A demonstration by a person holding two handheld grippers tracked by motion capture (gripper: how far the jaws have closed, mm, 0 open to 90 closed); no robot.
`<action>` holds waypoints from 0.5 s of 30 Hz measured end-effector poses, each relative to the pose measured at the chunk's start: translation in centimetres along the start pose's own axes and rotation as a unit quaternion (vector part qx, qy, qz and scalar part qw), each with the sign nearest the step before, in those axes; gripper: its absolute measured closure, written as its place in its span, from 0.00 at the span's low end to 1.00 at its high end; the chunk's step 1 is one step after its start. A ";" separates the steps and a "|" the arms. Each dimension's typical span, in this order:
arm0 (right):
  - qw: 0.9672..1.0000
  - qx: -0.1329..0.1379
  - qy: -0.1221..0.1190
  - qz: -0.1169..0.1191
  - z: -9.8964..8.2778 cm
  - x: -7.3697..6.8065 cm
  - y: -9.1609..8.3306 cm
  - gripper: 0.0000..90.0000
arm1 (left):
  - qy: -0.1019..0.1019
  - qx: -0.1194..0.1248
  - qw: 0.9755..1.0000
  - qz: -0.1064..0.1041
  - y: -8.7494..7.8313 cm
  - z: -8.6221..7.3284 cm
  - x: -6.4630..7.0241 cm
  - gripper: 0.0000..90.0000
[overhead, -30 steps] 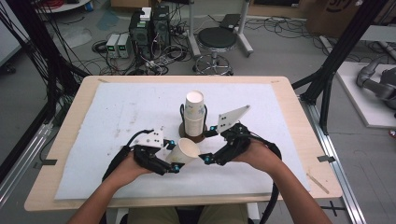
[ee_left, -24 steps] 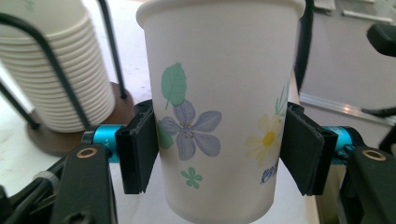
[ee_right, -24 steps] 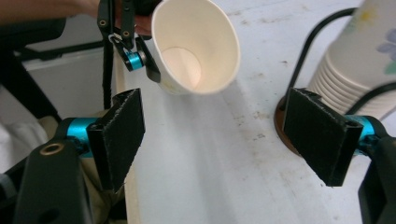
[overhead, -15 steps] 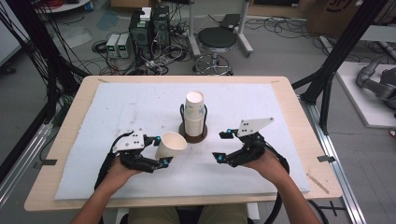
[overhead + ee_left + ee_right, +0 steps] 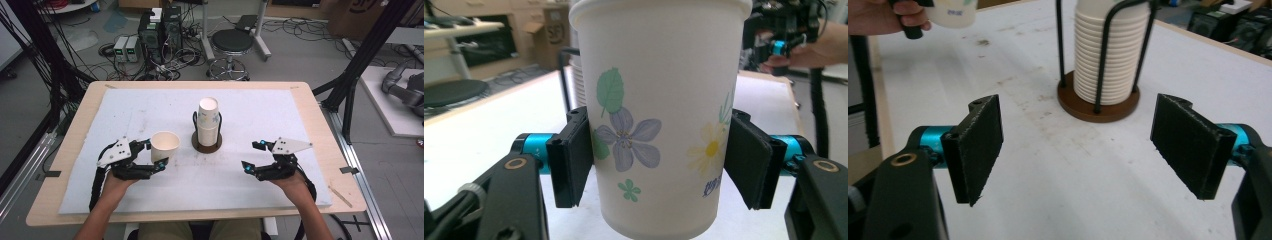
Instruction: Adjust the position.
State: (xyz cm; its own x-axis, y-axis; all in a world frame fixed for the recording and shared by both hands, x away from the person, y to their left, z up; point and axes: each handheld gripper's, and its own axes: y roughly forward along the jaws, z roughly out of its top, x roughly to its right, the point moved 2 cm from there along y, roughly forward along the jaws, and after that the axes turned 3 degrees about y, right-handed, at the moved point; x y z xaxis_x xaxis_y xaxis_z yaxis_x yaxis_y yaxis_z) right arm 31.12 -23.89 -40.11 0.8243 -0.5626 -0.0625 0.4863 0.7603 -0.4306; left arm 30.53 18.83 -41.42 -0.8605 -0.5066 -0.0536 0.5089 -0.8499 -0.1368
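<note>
Paper cup (image 5: 164, 144) sits upright, clamped in the left tongs (image 5: 156, 156) at about 8 o'clock from the cup stack (image 5: 208, 122), while the right tongs (image 5: 253, 156) hover wide apart at 4 o'clock over the table (image 5: 280, 110), both hands low.

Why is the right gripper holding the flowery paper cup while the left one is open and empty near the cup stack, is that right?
Not quite: the sides are swapped. The left gripper is shut on the flowery paper cup, as the left gripper view shows. The right gripper is the open, empty one, facing the cup stack in its holder.
</note>
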 end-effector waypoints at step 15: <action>0.999 0.003 0.010 -0.030 -0.7 0.6 -0.4 0.24 | 0.000 0.035 0.998 0.044 -1.9 -0.5 -1.2 0.37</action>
State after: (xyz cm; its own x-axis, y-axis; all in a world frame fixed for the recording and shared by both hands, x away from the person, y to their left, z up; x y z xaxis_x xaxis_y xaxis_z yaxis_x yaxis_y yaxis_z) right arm 31.24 -24.73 -40.61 0.7878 -0.6134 -0.0559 0.5362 0.7276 -0.4279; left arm 30.59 21.18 -41.59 -0.8119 -0.5804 -0.0625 0.5836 -0.8097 -0.0615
